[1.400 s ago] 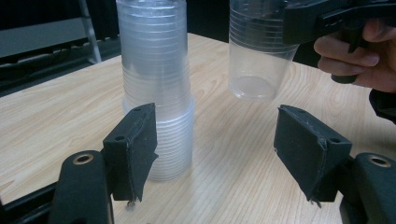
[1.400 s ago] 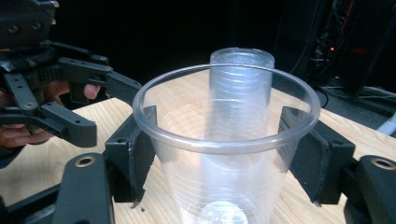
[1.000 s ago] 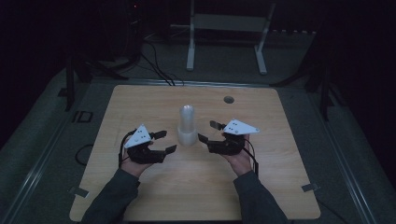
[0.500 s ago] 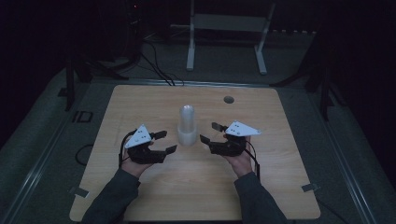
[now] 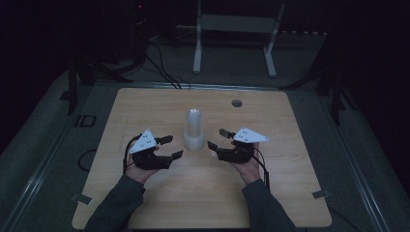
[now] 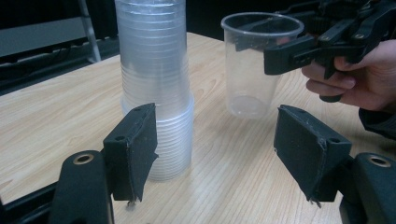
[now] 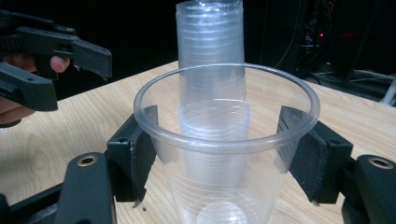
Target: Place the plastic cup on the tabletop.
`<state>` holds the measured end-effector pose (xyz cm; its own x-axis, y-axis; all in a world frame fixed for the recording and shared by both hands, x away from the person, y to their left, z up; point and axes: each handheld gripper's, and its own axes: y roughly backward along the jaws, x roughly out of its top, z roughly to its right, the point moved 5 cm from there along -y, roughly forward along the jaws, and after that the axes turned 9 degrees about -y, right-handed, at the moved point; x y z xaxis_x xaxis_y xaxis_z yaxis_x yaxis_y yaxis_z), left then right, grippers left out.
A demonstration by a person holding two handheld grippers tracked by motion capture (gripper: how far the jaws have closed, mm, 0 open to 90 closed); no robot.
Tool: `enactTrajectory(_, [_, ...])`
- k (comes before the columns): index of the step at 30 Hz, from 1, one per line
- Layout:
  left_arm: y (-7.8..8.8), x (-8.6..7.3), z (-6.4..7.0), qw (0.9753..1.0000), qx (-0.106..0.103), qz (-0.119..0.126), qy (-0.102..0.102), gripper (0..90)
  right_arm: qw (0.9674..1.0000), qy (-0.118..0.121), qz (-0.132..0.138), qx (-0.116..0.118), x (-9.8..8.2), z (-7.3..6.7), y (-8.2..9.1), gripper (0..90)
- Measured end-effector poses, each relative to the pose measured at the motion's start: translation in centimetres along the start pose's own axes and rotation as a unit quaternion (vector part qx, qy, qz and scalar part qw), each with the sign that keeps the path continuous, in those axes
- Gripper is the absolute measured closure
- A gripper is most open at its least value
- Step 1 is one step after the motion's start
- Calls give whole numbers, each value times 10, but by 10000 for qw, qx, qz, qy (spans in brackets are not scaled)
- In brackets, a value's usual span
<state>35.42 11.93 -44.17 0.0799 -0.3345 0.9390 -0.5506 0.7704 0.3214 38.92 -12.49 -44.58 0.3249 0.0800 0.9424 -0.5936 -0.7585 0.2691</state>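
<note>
Clear plastic, thin and easily crushed: my right gripper [image 7: 219, 158] has just been closing on the cup [image 7: 224, 154], pinching it below the rim, just right of the stack [image 6: 156, 84]. My left gripper [image 6: 219, 154] hangs spread, empty, left of the stack; I'd squeeze gently

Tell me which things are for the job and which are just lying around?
For the job: single clear cup held in the right hand-held gripper; stack of cups.
Just there: table's cable hole; white stand behind the table.
</note>
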Motion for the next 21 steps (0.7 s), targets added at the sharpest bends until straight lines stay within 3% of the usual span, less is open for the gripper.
enactTrajectory(21, [0,0,0,10000,0,-2,-9,303,9998,-202,-14,-25,-16,10,-4,300])
